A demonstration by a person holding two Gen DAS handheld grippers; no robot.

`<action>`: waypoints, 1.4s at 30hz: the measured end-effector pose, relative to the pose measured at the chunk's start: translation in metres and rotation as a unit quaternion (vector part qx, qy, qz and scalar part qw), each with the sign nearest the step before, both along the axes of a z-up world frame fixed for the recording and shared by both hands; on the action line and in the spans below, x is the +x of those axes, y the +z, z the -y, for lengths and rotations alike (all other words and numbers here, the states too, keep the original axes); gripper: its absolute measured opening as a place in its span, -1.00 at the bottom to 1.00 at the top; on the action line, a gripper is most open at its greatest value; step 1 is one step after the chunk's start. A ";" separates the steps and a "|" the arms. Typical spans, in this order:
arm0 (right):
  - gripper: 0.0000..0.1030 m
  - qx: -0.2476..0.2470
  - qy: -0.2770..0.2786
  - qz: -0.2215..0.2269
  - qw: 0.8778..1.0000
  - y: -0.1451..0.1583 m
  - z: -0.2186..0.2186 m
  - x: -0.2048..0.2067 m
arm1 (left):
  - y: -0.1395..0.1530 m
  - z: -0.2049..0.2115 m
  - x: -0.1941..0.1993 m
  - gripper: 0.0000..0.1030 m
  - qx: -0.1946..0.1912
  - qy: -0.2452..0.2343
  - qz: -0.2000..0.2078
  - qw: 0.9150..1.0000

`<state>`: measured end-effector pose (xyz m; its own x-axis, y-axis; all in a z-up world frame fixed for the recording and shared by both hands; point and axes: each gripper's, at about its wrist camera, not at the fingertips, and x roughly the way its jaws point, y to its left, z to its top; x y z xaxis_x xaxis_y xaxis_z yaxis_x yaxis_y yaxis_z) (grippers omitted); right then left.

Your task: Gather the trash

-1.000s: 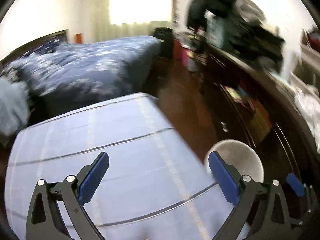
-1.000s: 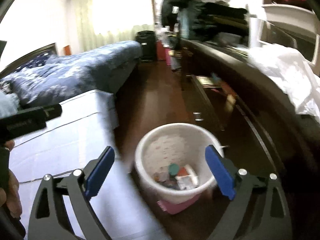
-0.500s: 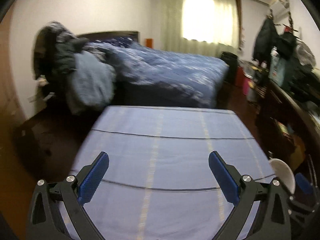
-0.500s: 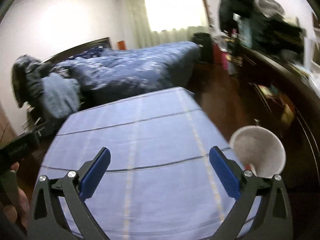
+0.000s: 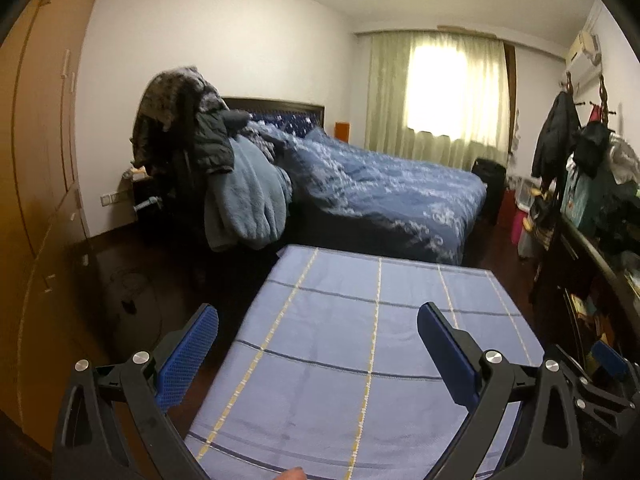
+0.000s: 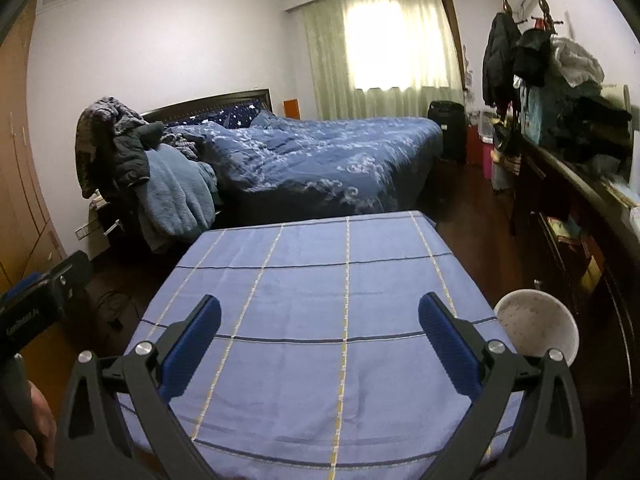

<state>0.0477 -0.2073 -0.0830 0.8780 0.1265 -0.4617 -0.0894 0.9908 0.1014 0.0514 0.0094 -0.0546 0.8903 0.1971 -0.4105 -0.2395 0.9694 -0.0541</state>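
1. Writing: the only lettering in view is white print on the black body of the left gripper [image 6: 38, 304], seen at the left edge of the right wrist view; too blurred to read. No brand or label is legible elsewhere.
2. Landmark: the table with a blue checked cloth [image 6: 320, 300] [image 5: 360, 340]. All places below are given relative to it.
3. Left gripper [image 5: 318, 338]: jaws spread wide, nothing between the blue pads, held above the table's near left part.
4. Right gripper [image 6: 320, 330]: jaws spread wide, empty, held above the table's near middle.
5. Task item: white trash bin [image 6: 536, 330] stands on the dark floor just beside the table's right edge, behind the right finger. Its contents cannot be seen from this angle.
6. Beyond the table's far edge: bed with a dark blue quilt [image 6: 320, 160]; left of that, a pile of coats and a pale blue blanket [image 6: 176, 196].
7. Change versus 1.0 s ago: the right wrist view then looked straight down into the bin, with trash visible inside; now it faces across the table and the bin sits at the right margin. The left wrist view has swung left; the bin is out of it.
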 end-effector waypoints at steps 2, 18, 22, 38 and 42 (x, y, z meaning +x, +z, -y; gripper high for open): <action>0.93 -0.006 -0.006 0.008 1.000 0.003 0.000 -0.009 | 0.004 0.001 -0.006 0.93 0.002 -0.001 0.011 1.000; 0.93 -0.021 -0.021 0.043 0.999 0.018 0.008 -0.032 | 0.025 0.006 -0.032 0.93 -0.015 -0.017 0.052 0.998; 0.93 -0.022 -0.017 0.047 0.999 0.019 0.008 -0.033 | 0.029 0.006 -0.037 0.93 -0.018 -0.019 0.061 0.998; 0.93 -0.027 -0.012 0.043 0.999 0.017 0.003 -0.033 | 0.036 0.008 -0.046 0.93 -0.021 -0.032 0.079 0.996; 0.93 -0.034 -0.016 0.051 0.998 0.017 0.002 -0.035 | 0.036 0.008 -0.046 0.93 -0.022 -0.031 0.080 0.996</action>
